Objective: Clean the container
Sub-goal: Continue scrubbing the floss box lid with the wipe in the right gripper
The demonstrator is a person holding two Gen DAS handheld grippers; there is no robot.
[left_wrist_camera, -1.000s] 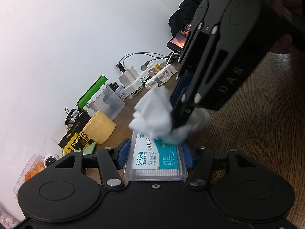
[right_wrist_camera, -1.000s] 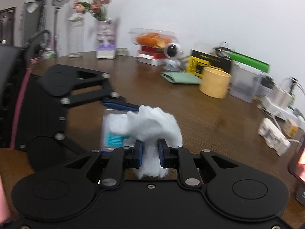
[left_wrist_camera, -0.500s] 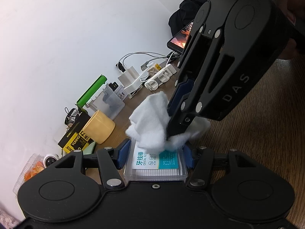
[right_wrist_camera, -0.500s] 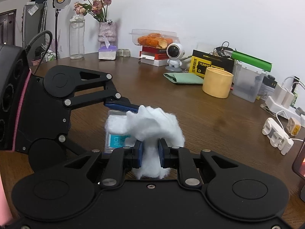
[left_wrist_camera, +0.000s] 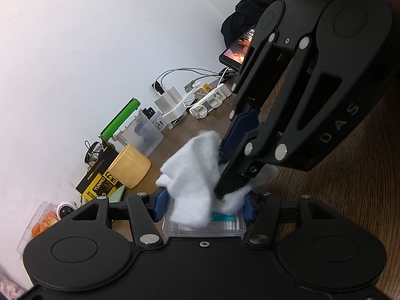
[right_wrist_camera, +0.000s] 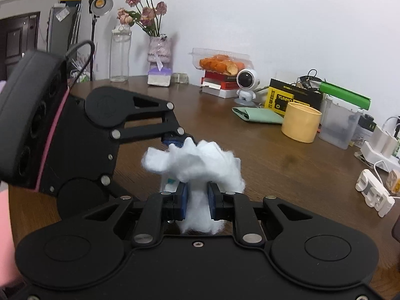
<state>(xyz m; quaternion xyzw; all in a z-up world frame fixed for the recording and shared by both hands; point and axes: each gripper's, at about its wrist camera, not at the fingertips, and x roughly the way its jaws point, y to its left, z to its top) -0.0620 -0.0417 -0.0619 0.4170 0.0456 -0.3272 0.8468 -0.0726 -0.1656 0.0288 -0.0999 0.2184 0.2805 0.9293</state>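
Observation:
My left gripper (left_wrist_camera: 203,206) is shut on a clear plastic container (left_wrist_camera: 225,226) with a teal label, holding it by its sides. My right gripper (right_wrist_camera: 197,197) is shut on a white cotton wad (right_wrist_camera: 197,160). In the left wrist view the right gripper (left_wrist_camera: 220,195) presses the cotton wad (left_wrist_camera: 192,182) down onto the container's top face, covering most of the label. In the right wrist view the left gripper (right_wrist_camera: 172,140) reaches in from the left, and the container is almost hidden behind the cotton.
A brown wooden table (right_wrist_camera: 275,165) holds a yellow cup (right_wrist_camera: 301,122), a clear box with green lid (right_wrist_camera: 341,122), a black-yellow box (right_wrist_camera: 280,100), a green cloth (right_wrist_camera: 260,115), chargers and a power strip (right_wrist_camera: 375,195), a vase of flowers (right_wrist_camera: 160,52) and a phone (left_wrist_camera: 237,50).
The right gripper has dragged the cotton wad along the container's top toward the left wrist camera, so it now hides most of the label. The left gripper keeps its hold.

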